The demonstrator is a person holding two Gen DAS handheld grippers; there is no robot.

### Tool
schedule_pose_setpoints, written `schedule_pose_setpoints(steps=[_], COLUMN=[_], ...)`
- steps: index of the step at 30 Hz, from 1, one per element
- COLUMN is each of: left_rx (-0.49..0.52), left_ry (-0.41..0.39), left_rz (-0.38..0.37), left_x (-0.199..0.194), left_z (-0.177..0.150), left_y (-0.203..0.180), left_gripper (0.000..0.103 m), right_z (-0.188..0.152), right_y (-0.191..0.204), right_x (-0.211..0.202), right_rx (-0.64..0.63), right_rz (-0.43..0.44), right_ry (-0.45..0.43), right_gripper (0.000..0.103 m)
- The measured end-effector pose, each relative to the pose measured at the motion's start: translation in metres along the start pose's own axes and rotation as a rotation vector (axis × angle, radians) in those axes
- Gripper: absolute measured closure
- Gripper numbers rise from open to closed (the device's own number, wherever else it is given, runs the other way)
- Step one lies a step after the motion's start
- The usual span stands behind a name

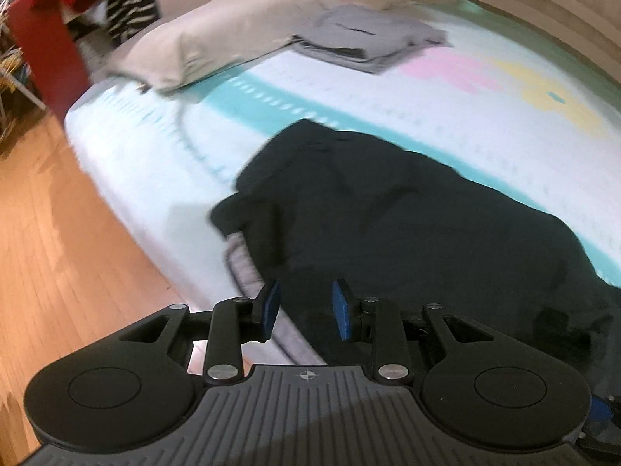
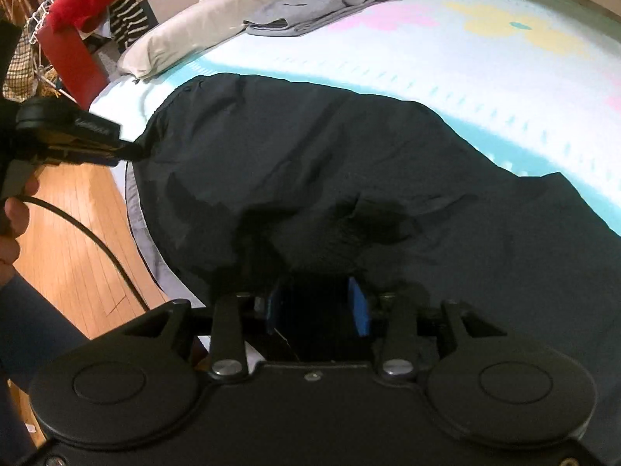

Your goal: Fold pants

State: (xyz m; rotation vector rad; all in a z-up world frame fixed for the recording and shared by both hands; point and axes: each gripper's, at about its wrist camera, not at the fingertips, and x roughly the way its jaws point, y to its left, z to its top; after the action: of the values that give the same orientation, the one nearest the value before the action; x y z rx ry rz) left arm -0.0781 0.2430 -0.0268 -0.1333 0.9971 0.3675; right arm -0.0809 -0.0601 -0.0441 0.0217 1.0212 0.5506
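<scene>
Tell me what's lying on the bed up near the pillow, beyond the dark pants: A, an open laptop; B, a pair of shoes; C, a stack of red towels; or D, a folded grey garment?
D: a folded grey garment lies on the patterned bed cover beside the beige pillow, beyond the dark pants.

The pants point(image 2: 349, 178) are dark, near black, of a thin matte cloth, and lie spread in a broad, rumpled heap on the bed's pale patterned cover, near its edge by the wooden floor. Creases and shallow folds run across them; one rounded end point(image 1: 310, 143) points toward the pillow, bunched into a small lump at the bed's edge. Part of the cloth is gathered into deeper puckers near the middle.
</scene>
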Motion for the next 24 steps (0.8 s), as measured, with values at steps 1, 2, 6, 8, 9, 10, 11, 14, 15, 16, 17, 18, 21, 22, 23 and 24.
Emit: schedule_pose_setpoints(steps=[1, 2, 6, 8, 9, 10, 11, 14, 15, 16, 17, 18, 21, 22, 23, 24], left_rx=[-0.008, -0.010, -0.026, -0.067, -0.096, -0.117, -0.139, -0.164, -0.170, -0.177, -0.184, -0.189, -0.182, -0.178, -0.175, -0.175], left_ry=[0.001, 0.000, -0.025, -0.012, -0.005, 0.001, 0.009, 0.019, 0.021, 0.023, 0.024, 0.025, 0.035, 0.038, 0.041, 0.043], left_rz=[0.001, 0.002, 0.031, 0.030, 0.012, -0.004, -0.021, -0.038, -0.042, -0.052, -0.069, -0.090, -0.112, -0.107, -0.105, -0.107], left_x=[0.002, 0.004, 0.016, 0.026, 0.030, 0.031, 0.035, 0.042, 0.044, 0.046, 0.048, 0.050, 0.056, 0.057, 0.059, 0.060], left_z=[0.002, 0.003, 0.006, 0.008, 0.009, 0.008, 0.009, 0.011, 0.012, 0.013, 0.013, 0.013, 0.012, 0.011, 0.010, 0.009], left_y=[0.005, 0.008, 0.026, 0.039, 0.046, 0.051, 0.056, 0.063, 0.065, 0.066, 0.068, 0.068, 0.066, 0.065, 0.064, 0.063], left_gripper=[0.074, 0.074, 0.074, 0.074, 0.074, 0.074, 0.074, 0.074, 0.074, 0.074, 0.074, 0.074, 0.074, 0.074, 0.074, 0.074], right_z=[-0.002, -0.004, -0.011, -0.012, -0.013, -0.012, -0.012, -0.011, -0.010, -0.010, -0.010, -0.010, -0.010, -0.010, -0.010, -0.011], right_y=[0.000, -0.001, -0.010, -0.012, -0.012, -0.012, -0.012, -0.011, -0.012, -0.011, -0.011, -0.012, -0.012, -0.011, -0.011, -0.011], right_x=[0.000, -0.001, 0.002, 0.003, 0.003, 0.002, 0.002, 0.003, 0.003, 0.004, 0.005, 0.005, 0.005, 0.005, 0.005, 0.005], right_rx=[0.002, 0.008, 0.051, 0.060, 0.057, 0.051, 0.045, 0.042, 0.042, 0.043, 0.045, 0.048, 0.048, 0.046, 0.043, 0.041], right_rz=[0.002, 0.003, 0.010, 0.016, 0.016, 0.016, 0.014, 0.014, 0.016, 0.017, 0.019, 0.021, 0.022, 0.021, 0.021, 0.020], right_ry=[0.000, 0.000, 0.010, 0.015, 0.015, 0.016, 0.018, 0.024, 0.026, 0.027, 0.027, 0.027, 0.028, 0.028, 0.028, 0.027], right_gripper=[0.051, 0.051, 0.051, 0.051, 0.051, 0.051, 0.051, 0.050, 0.050, 0.050, 0.050, 0.050, 0.050, 0.050, 0.050, 0.050])
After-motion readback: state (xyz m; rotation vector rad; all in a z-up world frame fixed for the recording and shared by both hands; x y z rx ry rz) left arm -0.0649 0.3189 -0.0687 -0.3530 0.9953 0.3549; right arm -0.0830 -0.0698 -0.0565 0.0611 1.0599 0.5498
